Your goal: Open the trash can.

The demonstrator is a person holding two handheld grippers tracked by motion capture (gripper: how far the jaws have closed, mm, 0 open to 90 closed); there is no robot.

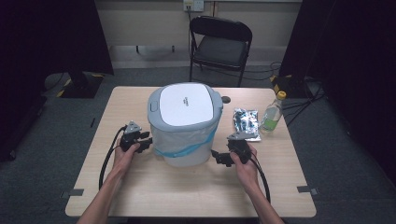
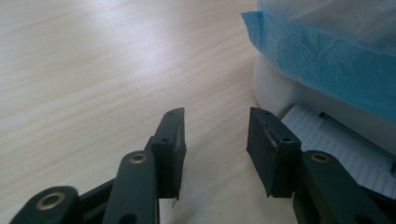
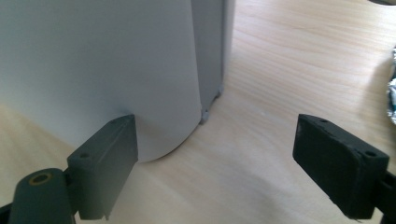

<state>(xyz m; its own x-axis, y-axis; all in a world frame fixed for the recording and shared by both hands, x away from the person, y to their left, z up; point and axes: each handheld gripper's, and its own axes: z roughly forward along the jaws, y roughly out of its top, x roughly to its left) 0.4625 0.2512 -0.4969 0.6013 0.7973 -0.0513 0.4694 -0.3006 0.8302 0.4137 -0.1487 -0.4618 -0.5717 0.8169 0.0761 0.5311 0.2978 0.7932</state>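
A white lidded bin (image 1: 184, 122) with a blue bag edge stands in the middle of the table (image 1: 140, 182). My left gripper (image 1: 145, 140) rests at its left side, jaws open and empty. In the left gripper view the gripper (image 2: 215, 142) sits low over the wood, with the bin's base (image 2: 280, 88) and the blue bag rim (image 2: 327, 60) just ahead to the right. My right gripper (image 1: 217, 157) sits at the bin's right side, open wide. In the right gripper view the gripper (image 3: 217, 161) faces the bin's white wall (image 3: 102, 70), its left jaw close to it.
A crinkled silver foil packet (image 1: 246, 122) and a plastic bottle with a yellow cap (image 1: 272, 113) lie on the table to the right of the bin. A black folding chair (image 1: 219, 44) stands behind the table. Bare wood lies in front of the bin.
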